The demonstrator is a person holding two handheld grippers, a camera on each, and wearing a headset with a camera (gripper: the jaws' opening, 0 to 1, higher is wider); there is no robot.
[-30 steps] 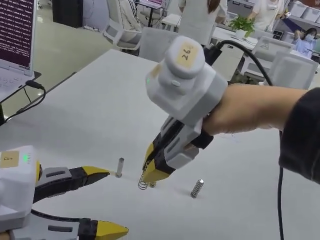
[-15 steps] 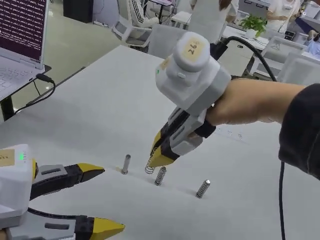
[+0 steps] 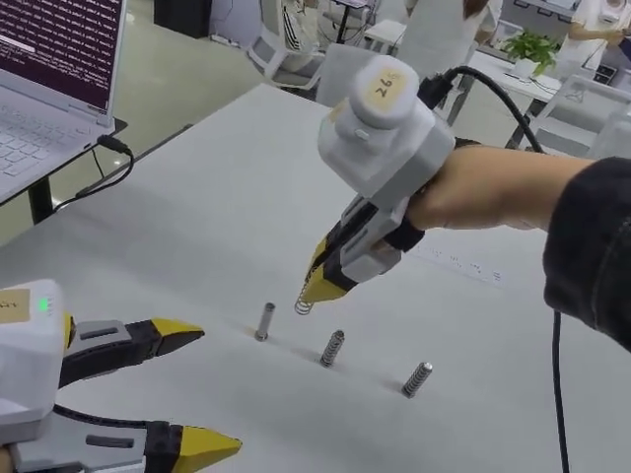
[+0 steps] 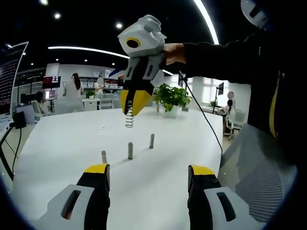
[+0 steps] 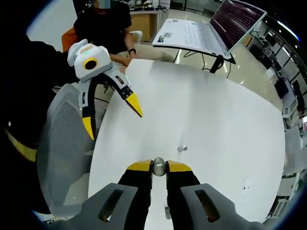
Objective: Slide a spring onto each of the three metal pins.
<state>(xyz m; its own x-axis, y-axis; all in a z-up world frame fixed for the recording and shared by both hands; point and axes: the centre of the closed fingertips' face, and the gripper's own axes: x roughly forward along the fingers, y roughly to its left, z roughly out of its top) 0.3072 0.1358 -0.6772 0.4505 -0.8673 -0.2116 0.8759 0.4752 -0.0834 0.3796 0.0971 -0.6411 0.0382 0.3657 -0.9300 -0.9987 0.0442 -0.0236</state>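
My right gripper (image 3: 320, 288) hangs over the white table (image 3: 197, 227), shut on a small steel spring (image 3: 304, 305) that dangles from its yellow tips. The spring is above and just right of a bare metal pin (image 3: 264, 321). Two more pins stand to the right, each with a spring on it (image 3: 332, 348) (image 3: 417, 378). In the right gripper view the spring (image 5: 159, 166) sits pinched between the jaws, with the bare pin (image 5: 182, 148) beyond. My left gripper (image 3: 202, 389) rests open at the lower left, its jaws wide apart (image 4: 149, 170) and holding nothing.
An open laptop (image 3: 49, 79) stands at the far left with a black cable (image 3: 99, 177) trailing off the table edge. Office chairs (image 3: 340, 69) and people are behind the table. A person's sleeve (image 3: 592, 246) reaches in from the right.
My right gripper has lifted the spring off the table beside the middle pin and carried it left toward the bare pin. The left gripper has stayed open.
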